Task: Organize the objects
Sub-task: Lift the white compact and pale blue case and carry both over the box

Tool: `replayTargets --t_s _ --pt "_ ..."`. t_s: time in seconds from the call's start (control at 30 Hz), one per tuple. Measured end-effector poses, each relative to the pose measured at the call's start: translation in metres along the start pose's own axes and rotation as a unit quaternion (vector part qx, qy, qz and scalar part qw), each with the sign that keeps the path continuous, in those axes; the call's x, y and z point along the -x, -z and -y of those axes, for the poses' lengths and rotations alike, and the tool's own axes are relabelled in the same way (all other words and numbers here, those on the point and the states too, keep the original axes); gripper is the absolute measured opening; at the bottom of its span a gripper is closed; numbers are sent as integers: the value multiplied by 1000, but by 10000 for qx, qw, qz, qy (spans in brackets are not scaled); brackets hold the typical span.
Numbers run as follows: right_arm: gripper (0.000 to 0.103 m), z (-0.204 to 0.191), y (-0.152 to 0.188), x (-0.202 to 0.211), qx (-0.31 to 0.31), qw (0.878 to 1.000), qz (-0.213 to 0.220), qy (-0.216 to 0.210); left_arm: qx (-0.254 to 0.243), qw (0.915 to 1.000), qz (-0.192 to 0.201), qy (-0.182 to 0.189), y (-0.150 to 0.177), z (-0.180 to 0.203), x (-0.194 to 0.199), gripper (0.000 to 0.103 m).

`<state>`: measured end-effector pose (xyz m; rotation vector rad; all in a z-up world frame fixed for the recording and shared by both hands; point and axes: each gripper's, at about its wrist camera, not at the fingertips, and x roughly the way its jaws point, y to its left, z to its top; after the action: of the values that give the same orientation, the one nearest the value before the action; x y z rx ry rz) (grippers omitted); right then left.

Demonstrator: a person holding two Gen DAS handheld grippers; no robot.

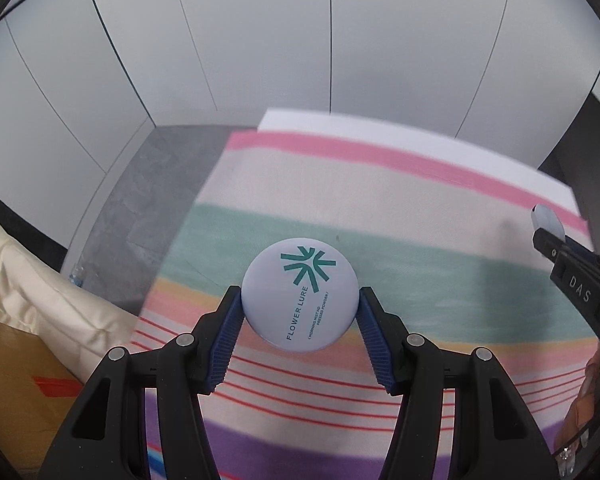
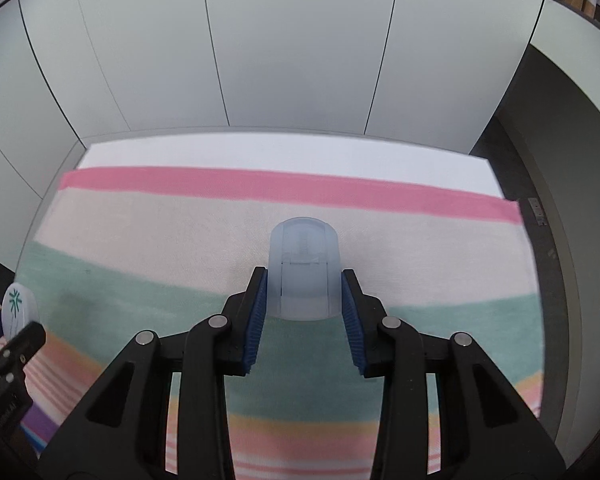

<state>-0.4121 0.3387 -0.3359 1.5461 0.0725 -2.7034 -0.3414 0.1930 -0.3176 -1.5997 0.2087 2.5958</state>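
Note:
A round white compact (image 1: 296, 276) with teal lettering hangs above the striped cloth (image 1: 380, 184). My left gripper (image 1: 300, 295) is shut on it, a blue pad pressing each side of its rim. A pale blue translucent container (image 2: 304, 248) with a domed top sits between the pads of my right gripper (image 2: 305, 274), which is shut on it above the cloth (image 2: 180, 232). In the left wrist view the right gripper (image 1: 572, 268) shows at the right edge with the container's tip (image 1: 546, 216). The right wrist view catches the compact (image 2: 18, 306) at its left edge.
The striped cloth covers a table that stands against white wall panels (image 2: 300, 60). Left of the table lie grey floor (image 1: 148, 200), cream fabric (image 1: 40, 292), a cardboard box (image 1: 12, 380) and a small plastic bottle (image 1: 76, 274). A hand (image 1: 592, 400) shows at the right.

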Motion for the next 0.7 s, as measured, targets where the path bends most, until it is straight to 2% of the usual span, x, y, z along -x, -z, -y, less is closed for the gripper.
replayTargets --t_s 0.2,0.37,0.47,0.7 --pt "37 3 -17 63 12 9998 208 22 12 9992 396 -10 -12 -11 63 58" --pt "37 5 -27 132 92 9988 485 19 106 9980 620 61 -16 -27 119 58" --pt "37 5 -28 174 47 9979 636 -149 108 9974 714 -27 -13 -36 149 58" --pt "37 0 -13 249 116 9958 900 -83 169 9954 929 -126 5 -65 211 58"
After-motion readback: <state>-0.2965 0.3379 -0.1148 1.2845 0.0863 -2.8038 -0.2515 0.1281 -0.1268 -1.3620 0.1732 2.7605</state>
